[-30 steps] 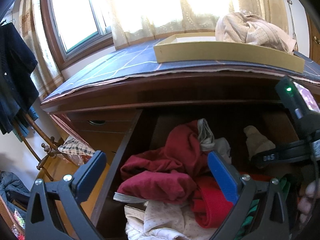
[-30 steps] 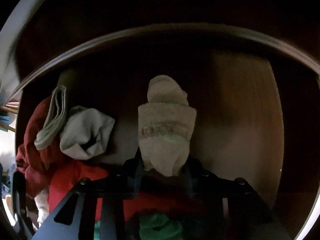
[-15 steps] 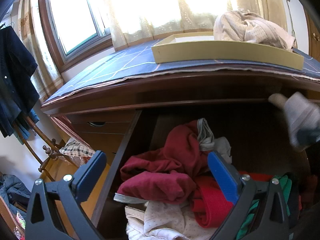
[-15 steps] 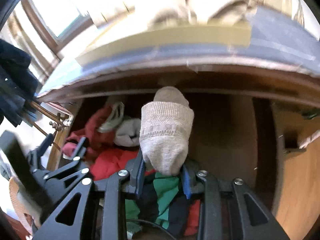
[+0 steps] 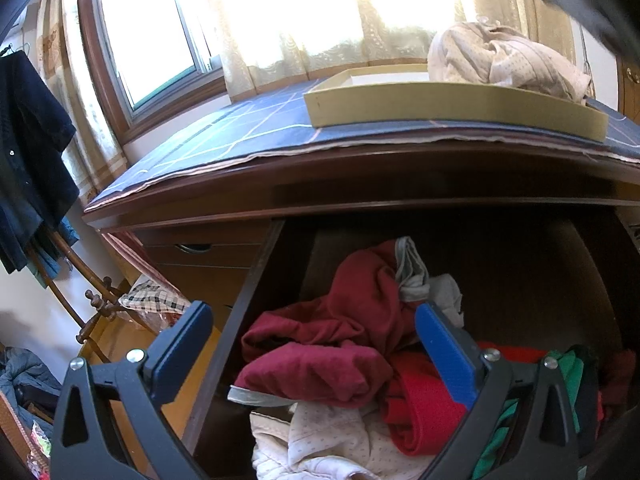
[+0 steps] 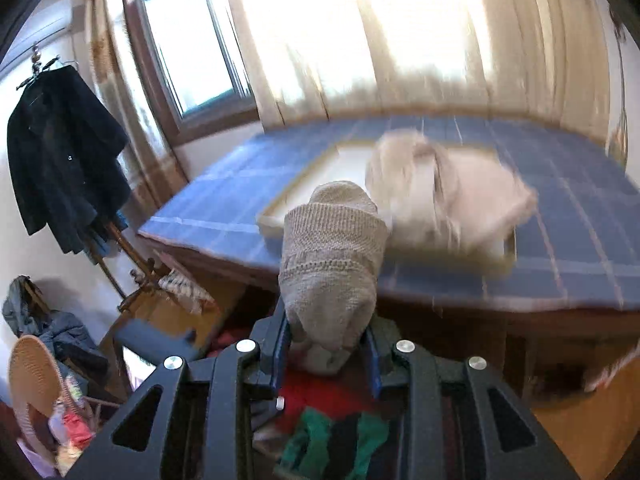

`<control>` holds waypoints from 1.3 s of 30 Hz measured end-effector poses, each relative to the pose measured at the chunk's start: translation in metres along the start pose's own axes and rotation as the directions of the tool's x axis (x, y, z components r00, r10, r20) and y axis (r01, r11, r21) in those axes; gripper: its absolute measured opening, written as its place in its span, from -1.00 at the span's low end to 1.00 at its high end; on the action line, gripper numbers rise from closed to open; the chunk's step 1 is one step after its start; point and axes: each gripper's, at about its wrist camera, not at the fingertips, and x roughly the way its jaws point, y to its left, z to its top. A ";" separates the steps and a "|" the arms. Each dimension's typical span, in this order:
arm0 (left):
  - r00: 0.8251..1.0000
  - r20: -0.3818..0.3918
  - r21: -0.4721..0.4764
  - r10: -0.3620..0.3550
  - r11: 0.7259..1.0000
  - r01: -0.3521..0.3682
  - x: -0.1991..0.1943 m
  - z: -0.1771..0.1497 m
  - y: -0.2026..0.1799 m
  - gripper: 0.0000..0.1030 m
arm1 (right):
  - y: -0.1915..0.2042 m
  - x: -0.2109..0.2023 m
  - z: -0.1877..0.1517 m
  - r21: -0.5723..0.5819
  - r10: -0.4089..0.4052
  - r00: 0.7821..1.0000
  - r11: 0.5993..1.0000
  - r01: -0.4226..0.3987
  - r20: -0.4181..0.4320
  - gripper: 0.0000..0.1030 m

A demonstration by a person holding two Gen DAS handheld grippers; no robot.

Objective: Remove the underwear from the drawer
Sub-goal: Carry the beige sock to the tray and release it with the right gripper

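1. Right gripper (image 6: 326, 354) clamped on rolled beige sock (image 6: 332, 264), raised above the counter's front edge, near tray (image 6: 280, 222).
2. Left gripper (image 5: 312, 344) apart, empty, over drawer (image 5: 248, 304).
3. Remaining: deposit in tray; red garments (image 5: 340, 344) not yet removed.

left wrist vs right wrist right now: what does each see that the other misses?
Left wrist only: the open left hand-held gripper over the drawer, with the maroon garments and white dotted cloth inside.

Right wrist only: the right hand-held gripper shut on a beige knitted sock roll, and a woven fan at lower left.

Both: the tray holding a beige pile, the blue checked cloth, the dark hanging coat.
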 end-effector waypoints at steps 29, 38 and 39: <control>0.999 -0.025 -0.024 -0.030 0.999 0.030 0.010 0.002 0.005 1.00 | -0.022 0.158 0.063 -0.105 -0.215 0.971 0.973 0.204 -0.105 -0.35; 0.999 -0.037 -0.026 -0.035 0.999 0.034 0.011 0.003 0.005 1.00 | -0.021 0.184 0.062 -0.121 -0.259 0.956 0.962 0.243 -0.137 -0.35; 0.999 -0.037 -0.025 -0.034 0.999 0.033 0.011 0.003 0.005 1.00 | -0.020 0.185 0.063 -0.123 -0.264 0.955 0.961 0.248 -0.137 -0.35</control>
